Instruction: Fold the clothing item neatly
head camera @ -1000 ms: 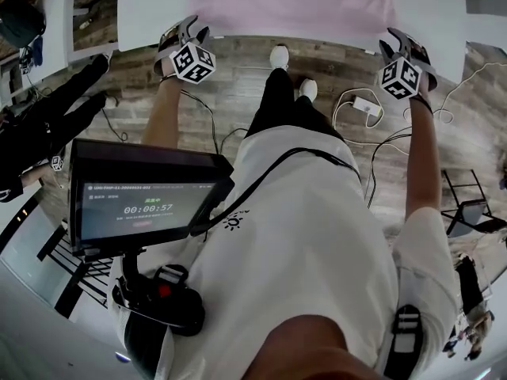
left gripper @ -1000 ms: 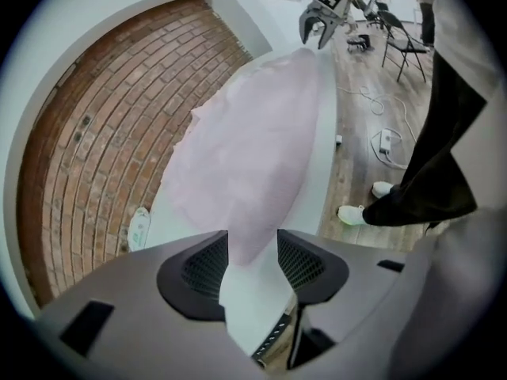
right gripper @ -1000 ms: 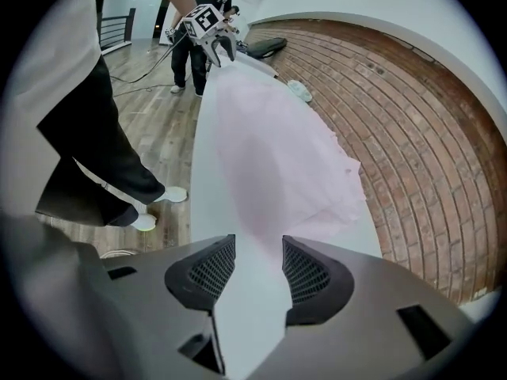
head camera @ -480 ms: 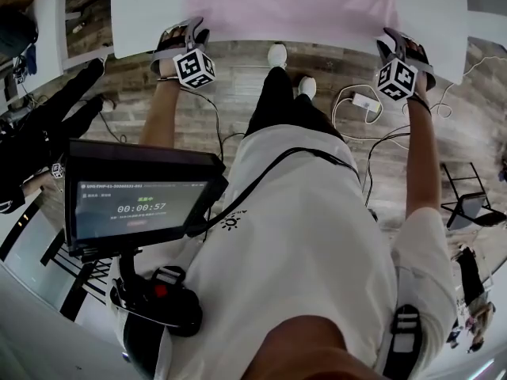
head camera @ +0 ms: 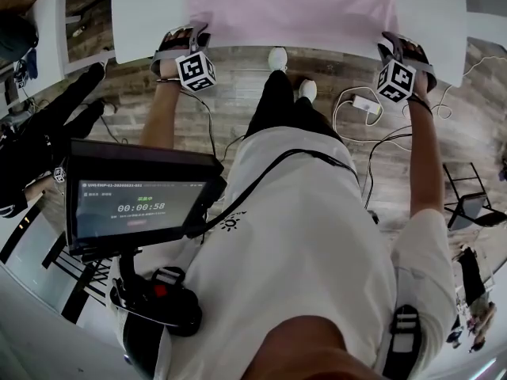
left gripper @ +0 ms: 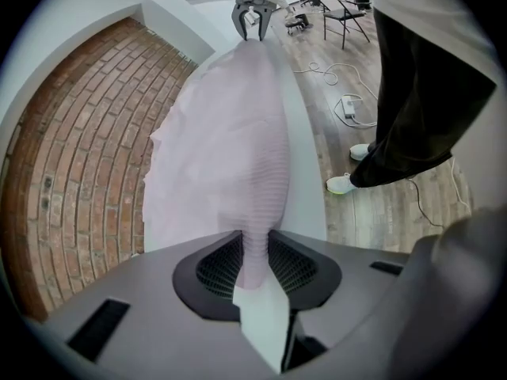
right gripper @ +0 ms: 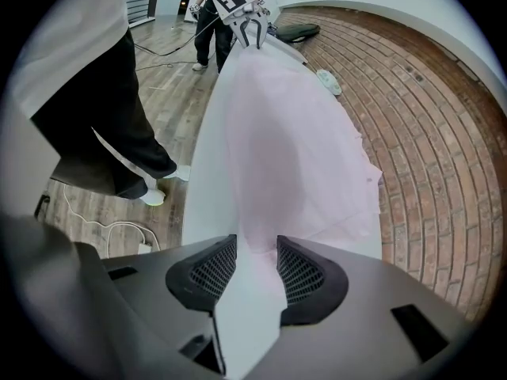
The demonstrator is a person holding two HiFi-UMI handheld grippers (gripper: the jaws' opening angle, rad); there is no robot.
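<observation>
- Two grips at the table's (head camera: 146, 14) near edge: left gripper (left gripper: 255, 261), jaws just closed, and right gripper (right gripper: 257, 264) both pinch the pink garment (head camera: 289, 6)
- Lift evenly, hem taut

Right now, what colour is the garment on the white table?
The fabric garment is pale pink; the right gripper view shows it best.

The right gripper (right gripper: 255, 266) is pinching the near edge of a pink garment (right gripper: 293, 149), its jaws pressing the fabric from both sides. The garment is lying flat along the white table (right gripper: 204, 172). At the table's far end the left gripper (right gripper: 252, 32) is pointing down at the garment's far corner; its jaws have just been closing, with fabric between them. Left of the table, a person's dark trouser leg (right gripper: 95, 117) and white shoe (right gripper: 153, 198) are standing on the wooden floor (right gripper: 170, 77). Right of the table, brickwork (right gripper: 428, 133) is showing.
</observation>
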